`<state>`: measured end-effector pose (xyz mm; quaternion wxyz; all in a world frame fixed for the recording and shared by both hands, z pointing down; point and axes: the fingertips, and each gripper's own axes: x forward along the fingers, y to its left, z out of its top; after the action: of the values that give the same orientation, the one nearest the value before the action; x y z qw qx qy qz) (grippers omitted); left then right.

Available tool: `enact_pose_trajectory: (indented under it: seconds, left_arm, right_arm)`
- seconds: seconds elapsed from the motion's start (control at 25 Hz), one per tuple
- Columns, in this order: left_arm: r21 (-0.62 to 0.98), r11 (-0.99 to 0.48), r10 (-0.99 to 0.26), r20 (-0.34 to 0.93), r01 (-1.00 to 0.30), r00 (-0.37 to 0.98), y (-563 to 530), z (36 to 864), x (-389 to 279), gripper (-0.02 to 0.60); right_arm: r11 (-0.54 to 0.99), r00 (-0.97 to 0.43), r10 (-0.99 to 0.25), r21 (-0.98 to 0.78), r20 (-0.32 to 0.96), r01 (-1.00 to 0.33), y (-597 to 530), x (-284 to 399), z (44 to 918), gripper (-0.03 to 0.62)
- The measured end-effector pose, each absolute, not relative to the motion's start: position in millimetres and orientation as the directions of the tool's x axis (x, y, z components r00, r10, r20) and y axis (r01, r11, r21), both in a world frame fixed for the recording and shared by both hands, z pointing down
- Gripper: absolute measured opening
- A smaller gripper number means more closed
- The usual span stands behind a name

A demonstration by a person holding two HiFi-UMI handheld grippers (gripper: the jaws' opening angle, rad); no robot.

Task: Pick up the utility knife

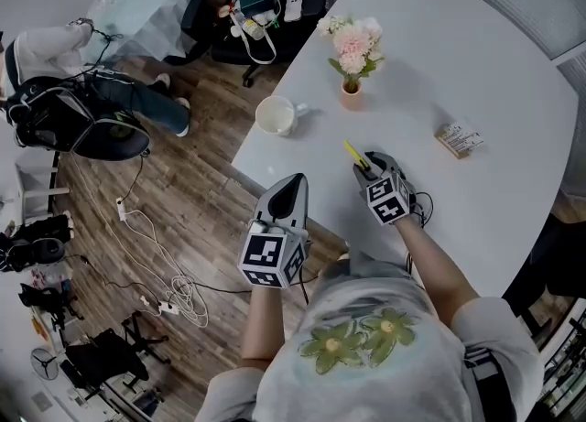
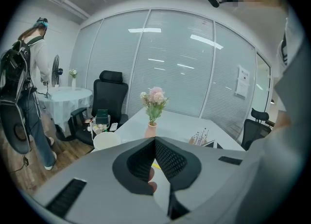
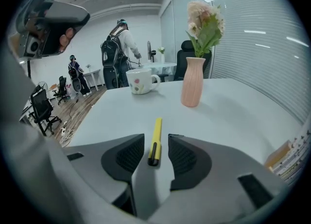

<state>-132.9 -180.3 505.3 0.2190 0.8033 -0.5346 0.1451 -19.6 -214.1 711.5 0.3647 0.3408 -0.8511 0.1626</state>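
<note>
Your right gripper [image 3: 156,137] straddles the utility knife [image 3: 155,143], jaws spread wide, gripping nothing, left gripper [image 2: 155,140] closed empty; clamp off-centre and the slim handle can skid away.

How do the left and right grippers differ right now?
The left gripper has its jaws together, nothing between them; the right gripper has its jaws apart, the yellow utility knife lying between them, unpressed. The left gripper is at the near edge of the table; the right gripper is farther in, over the knife. Both carry a marker cube.
</note>
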Motion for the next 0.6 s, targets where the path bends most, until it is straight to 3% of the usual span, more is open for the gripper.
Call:
enact_pose_trajectory:
  seconds: [0.24, 0.48, 0.6]
  left_arm:
    - [0.199, -0.324, -0.795, 0.473, -0.925, 0.38, -179.1, 510.4, -133.1, 0.009]
    - [0.204, -0.312, -0.799, 0.473, -0.928, 0.372, -175.5, 509.6, -134.6, 0.009]
    - [0.211, -0.304, -0.804, 0.467, -0.929, 0.369, -176.4, 509.2, -134.4, 0.008]
  right_arm:
    - [0.718, -0.477, -0.442, -0.019, 0.759, -0.696, -214.9, -19.4, 724.4, 0.161]
    - [0.72, -0.446, -0.456, 0.026, 0.77, -0.693, -214.2, -17.6, 724.5, 0.077]
    - [0.727, -0.442, -0.45, 0.032, 0.776, -0.685, -215.7, -16.3, 726.2, 0.072]
